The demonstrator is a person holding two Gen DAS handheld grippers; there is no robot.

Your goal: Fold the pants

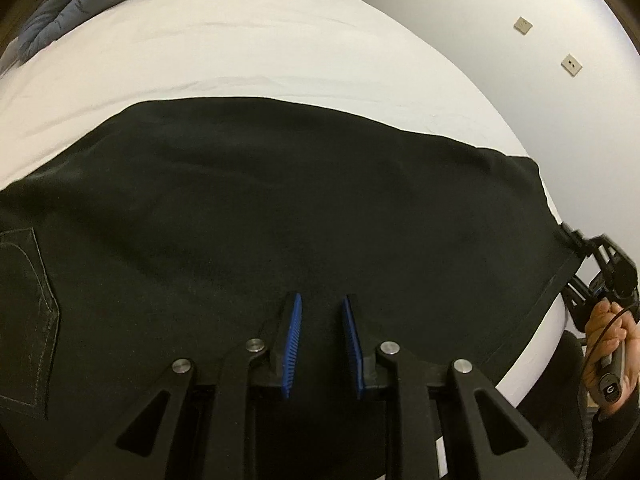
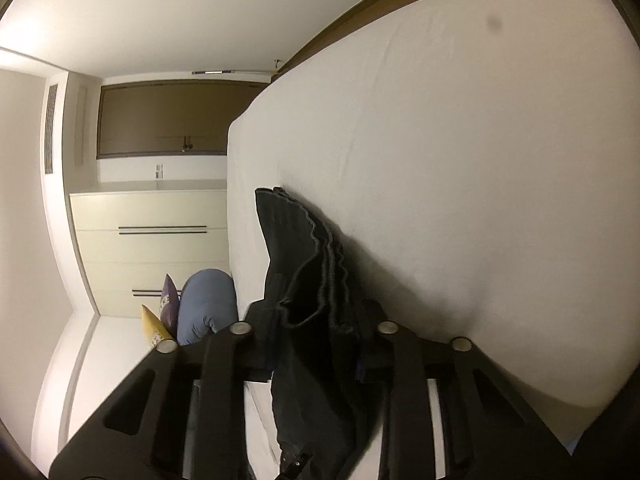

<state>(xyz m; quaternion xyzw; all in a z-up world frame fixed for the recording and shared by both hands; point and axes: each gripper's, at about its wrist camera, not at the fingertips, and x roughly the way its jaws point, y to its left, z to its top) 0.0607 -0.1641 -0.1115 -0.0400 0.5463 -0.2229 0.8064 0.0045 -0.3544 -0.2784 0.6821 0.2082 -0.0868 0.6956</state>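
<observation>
Black pants [image 1: 280,208] lie spread across the white bed [image 1: 240,40], with a stitched back pocket [image 1: 28,300] at the left. My left gripper [image 1: 322,300] hovers over the near part of the cloth. Its blue pads [image 1: 294,332] stand a little apart and nothing shows pinched between them. My right gripper [image 1: 572,240] is at the bed's right edge, at the hem end, held by a person's hand [image 1: 608,340]. In the right wrist view the bunched layers of the pants [image 2: 296,248] run between the fingers of my right gripper [image 2: 316,316], which is shut on them; the cloth hides its pads.
A blue-grey duvet [image 1: 80,0] is rolled up at the far left corner of the bed, and it also shows as the duvet [image 2: 204,300] beside yellow and purple pillows [image 2: 160,320]. White drawers [image 2: 152,240] stand past the mattress [image 2: 460,140]. A wall with sockets [image 1: 572,64] runs along the right.
</observation>
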